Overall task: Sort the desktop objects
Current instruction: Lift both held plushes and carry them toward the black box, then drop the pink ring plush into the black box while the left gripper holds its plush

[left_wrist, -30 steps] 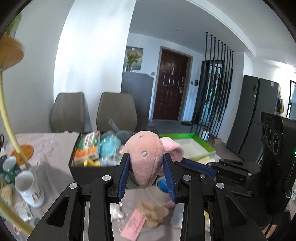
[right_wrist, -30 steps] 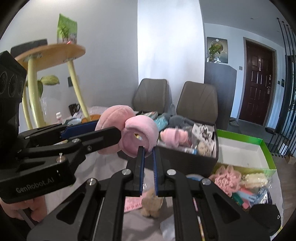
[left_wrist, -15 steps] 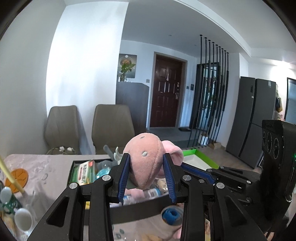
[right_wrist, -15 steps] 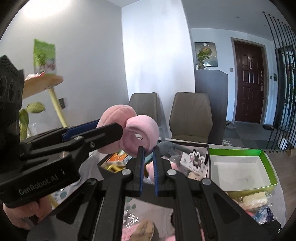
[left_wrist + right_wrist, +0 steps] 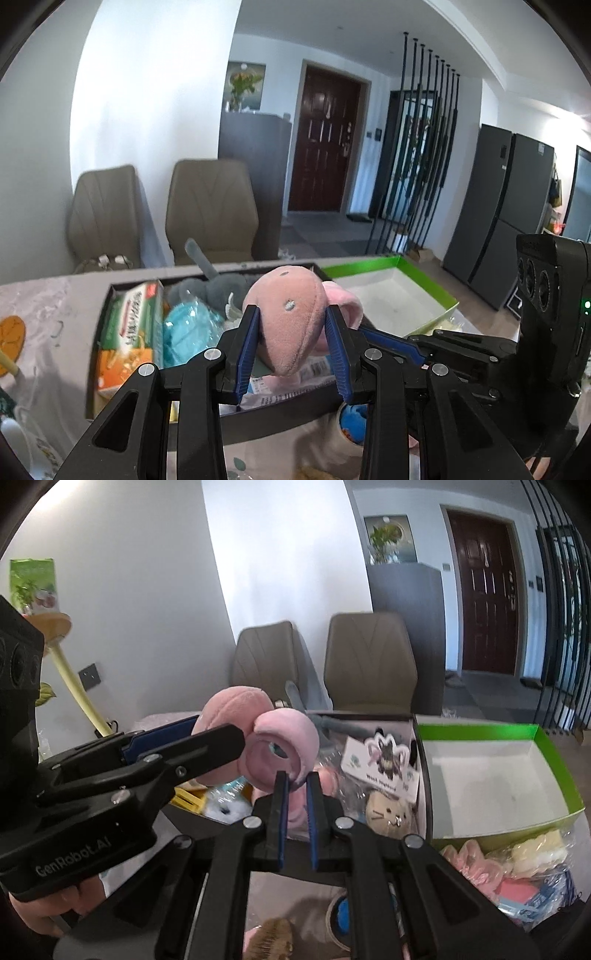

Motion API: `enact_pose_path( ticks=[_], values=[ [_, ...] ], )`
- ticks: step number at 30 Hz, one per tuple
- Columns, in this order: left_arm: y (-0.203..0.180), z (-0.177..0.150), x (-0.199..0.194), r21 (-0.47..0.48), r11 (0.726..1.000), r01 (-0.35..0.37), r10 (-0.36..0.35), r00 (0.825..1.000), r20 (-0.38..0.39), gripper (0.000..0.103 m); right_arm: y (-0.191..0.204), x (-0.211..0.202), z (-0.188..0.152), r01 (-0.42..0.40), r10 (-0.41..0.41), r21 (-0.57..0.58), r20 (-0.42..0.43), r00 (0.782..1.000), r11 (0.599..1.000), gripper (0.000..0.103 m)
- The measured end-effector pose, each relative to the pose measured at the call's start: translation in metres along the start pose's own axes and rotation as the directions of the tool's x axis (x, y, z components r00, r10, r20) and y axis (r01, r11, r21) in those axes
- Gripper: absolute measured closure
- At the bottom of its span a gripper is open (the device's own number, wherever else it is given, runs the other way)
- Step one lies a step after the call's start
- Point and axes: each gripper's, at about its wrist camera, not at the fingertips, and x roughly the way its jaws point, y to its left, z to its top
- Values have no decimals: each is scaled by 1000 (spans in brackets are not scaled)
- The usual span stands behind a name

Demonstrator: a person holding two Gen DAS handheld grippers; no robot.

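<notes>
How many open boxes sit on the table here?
2: a dark box crammed with toys and packets, directly ahead of both grippers, and an empty green-walled box touching its right side. Others may lie out of view.

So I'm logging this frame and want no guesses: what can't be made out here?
- Left wrist view: the pink plush toy's lower part, behind the left gripper's fingers.
- Left wrist view: the dark open box's near contents, behind both grippers.
- Right wrist view: the brown furry thing, cut off by the bottom edge.
- Right wrist view: print on the white cartoon card, too small to read.
</notes>
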Motion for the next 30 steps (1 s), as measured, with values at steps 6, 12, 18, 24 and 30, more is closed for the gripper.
enact_pose_path(
  ticks=[6,12,18,24,30],
  values=[
    [-5,-8,12,2,1000,-8,8,999,-36,66,-11,15,-7,16,-15,16,-47,999,1000,92],
    [-11,-12,18,19,1000,-14,15,999,-50,66,-17,25,-10,29,-27,25,-81,996,999,91],
    [-17,-13,25,48,999,-22,25,998,-61,66,-23,33,-13,32,-26,44,-124,992,999,89],
    [-26,-11,33,83,996,-17,22,998,-62,66,-32,42,-17,21,-6,72,-198,980,997,81],
    [-27,-11,38,81,996,-23,28,998,-58,66,-39,25,-11,61,-62,-10,-264,962,998,38]
  ],
)
